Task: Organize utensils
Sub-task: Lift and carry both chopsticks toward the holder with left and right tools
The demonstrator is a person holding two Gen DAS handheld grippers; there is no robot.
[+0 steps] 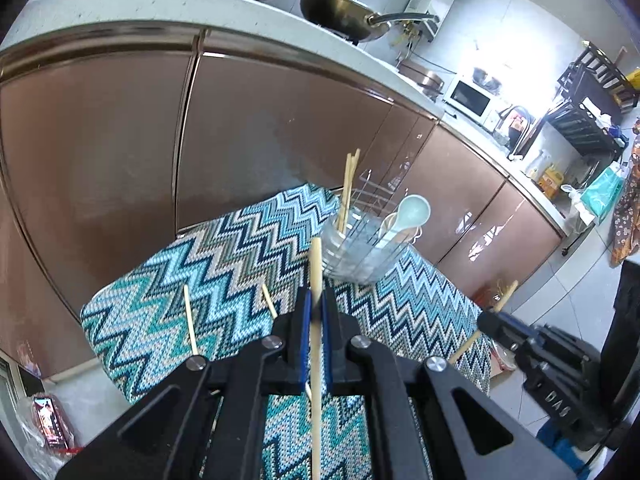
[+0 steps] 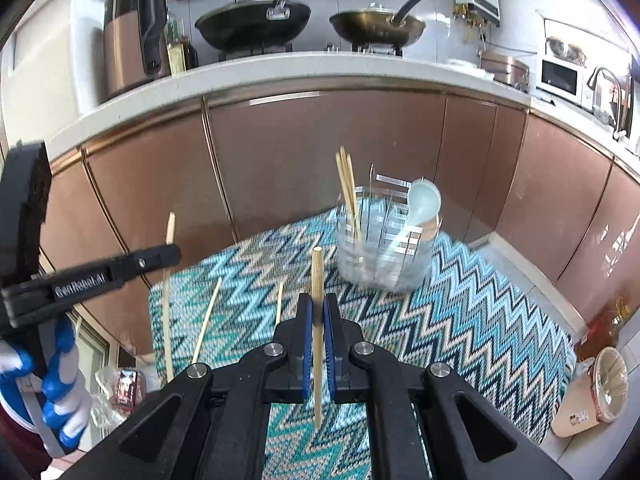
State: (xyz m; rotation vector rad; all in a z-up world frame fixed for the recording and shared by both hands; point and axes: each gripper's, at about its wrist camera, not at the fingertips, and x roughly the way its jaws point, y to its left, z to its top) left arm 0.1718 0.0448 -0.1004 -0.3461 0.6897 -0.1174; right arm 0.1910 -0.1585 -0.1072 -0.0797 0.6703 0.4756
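My left gripper (image 1: pixel 317 298) is shut on a pale wooden chopstick (image 1: pixel 316 264) that runs upright between its blue pads. My right gripper (image 2: pixel 317 308) is likewise shut on another chopstick (image 2: pixel 317 276). Both hang above a zigzag-patterned cloth (image 1: pixel 160 300). On the cloth's far side stands a clear utensil holder (image 2: pixel 384 252) with several chopsticks (image 2: pixel 347 188) in one section and a pale spoon (image 2: pixel 424 200) in another. Two loose chopsticks (image 2: pixel 206 320) (image 2: pixel 279 308) lie on the cloth. The left gripper (image 2: pixel 170 254) also shows at the right wrist view's left edge, gripping its chopstick (image 2: pixel 170 226).
Bronze cabinet doors (image 2: pixel 320 160) rise behind the cloth under a white counter (image 2: pixel 280 72) with two woks (image 2: pixel 256 20). A gloved hand (image 2: pixel 60 380) holds the left tool. A phone (image 1: pixel 50 420) and a round wooden container (image 2: pixel 608 384) lie on the floor.
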